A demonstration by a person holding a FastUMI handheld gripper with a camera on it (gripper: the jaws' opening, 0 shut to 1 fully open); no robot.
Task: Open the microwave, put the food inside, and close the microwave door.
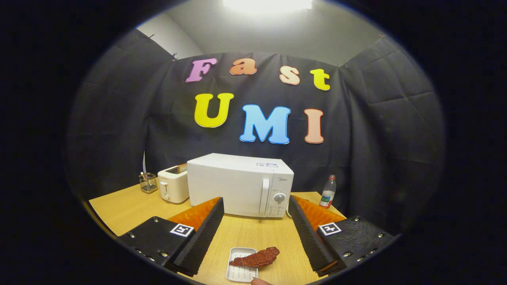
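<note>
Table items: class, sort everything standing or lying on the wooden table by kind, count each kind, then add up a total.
Appliances: 2, microwave and toaster
Containers: 3, bottle, wire holder, white tray
Food: 1, reddish-brown piece lying across the tray
Total: 6
The gripper is open, with the tray between its fingers.

gripper (255, 221) held level, fingers (202, 233) spread wide apart, nothing between

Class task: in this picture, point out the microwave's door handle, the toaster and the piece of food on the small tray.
microwave door handle (264, 196): gripper view, middle of the upright white bar.
toaster (173, 185): gripper view, centre of its front side.
piece of food (255, 258): gripper view, middle of the reddish-brown strip.
</note>
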